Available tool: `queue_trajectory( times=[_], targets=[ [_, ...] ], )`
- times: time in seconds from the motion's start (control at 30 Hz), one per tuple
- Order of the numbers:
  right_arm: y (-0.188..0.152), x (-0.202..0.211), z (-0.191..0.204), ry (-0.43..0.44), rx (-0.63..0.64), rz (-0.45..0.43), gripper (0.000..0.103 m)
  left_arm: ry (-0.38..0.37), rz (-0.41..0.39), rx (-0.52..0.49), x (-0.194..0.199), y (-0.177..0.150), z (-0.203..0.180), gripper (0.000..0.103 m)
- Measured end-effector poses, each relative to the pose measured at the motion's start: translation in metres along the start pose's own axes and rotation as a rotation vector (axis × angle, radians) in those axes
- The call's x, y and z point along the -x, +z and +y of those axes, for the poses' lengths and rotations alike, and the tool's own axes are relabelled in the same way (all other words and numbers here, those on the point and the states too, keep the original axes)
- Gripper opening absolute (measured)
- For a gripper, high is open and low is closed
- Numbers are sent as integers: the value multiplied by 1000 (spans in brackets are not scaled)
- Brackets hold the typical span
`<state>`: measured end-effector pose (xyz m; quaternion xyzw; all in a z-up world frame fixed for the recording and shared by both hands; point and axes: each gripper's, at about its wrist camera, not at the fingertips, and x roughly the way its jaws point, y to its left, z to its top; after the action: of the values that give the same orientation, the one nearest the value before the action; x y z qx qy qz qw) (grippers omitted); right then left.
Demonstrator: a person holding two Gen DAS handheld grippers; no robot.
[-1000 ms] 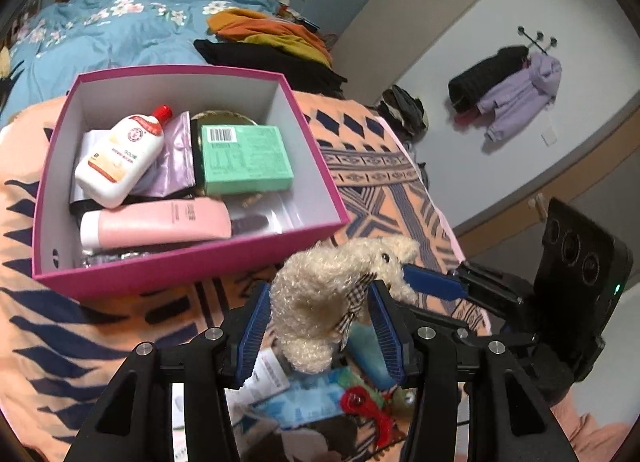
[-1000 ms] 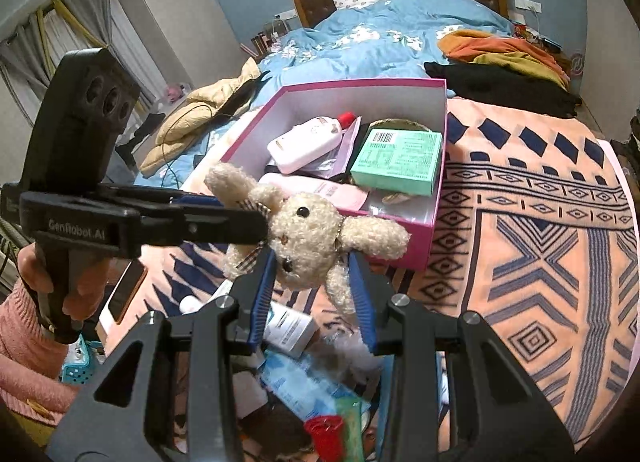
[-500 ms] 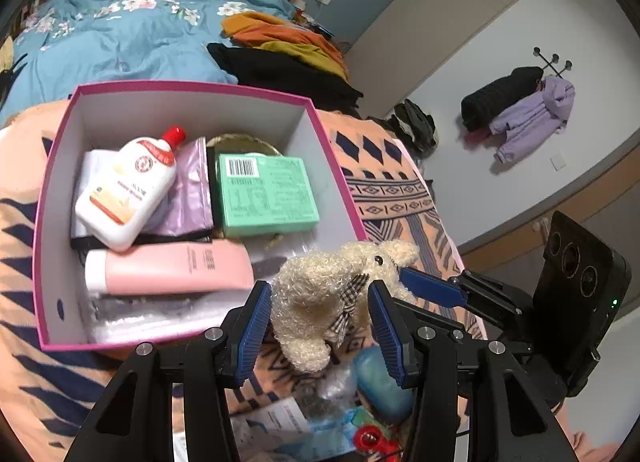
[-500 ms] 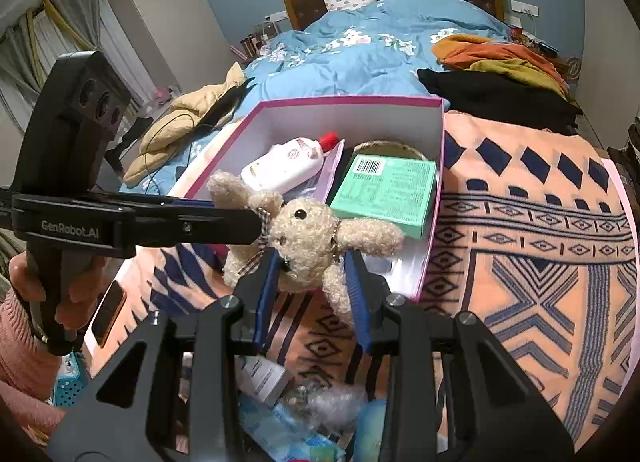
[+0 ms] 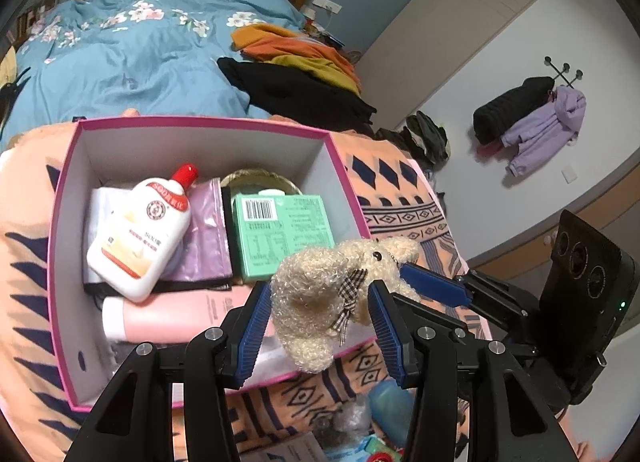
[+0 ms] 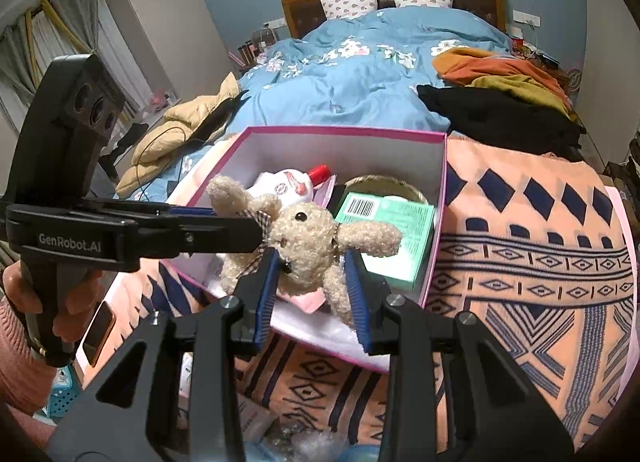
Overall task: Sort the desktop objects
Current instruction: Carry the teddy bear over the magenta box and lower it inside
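Overhead of the pink box's [image 5: 68, 229] near rim hangs the plush bunny [image 5: 320, 298], its long axis roughly level: head toward the right hand-held gripper [image 6: 312, 294], rump and legs toward the left hand-held gripper [image 5: 316, 334]. Both hand-held grippers pinch it, the left one across the curly body, the right one around the head and neck. A checked bow [image 5: 352, 290] sits at its neck. Inside the rigid box, a glossy white bottle [image 5: 140, 238] lies beside a flat green carton [image 5: 284, 238] and a smooth pink tube [image 5: 176, 314]; open room is scant. Loose clutter lies on the patterned cloth [image 6: 532, 262] covering the desk, just before the box.
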<state>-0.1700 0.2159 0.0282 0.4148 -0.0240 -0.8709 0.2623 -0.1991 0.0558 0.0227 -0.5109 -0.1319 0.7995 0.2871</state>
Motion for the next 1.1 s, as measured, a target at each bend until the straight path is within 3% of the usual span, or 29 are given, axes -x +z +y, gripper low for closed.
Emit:
queue_trajectory(
  times=[1.1],
  targets=[
    [34, -61, -42, -37, -52, 9, 36, 88, -7, -9, -50, 46, 18, 50]
  ],
)
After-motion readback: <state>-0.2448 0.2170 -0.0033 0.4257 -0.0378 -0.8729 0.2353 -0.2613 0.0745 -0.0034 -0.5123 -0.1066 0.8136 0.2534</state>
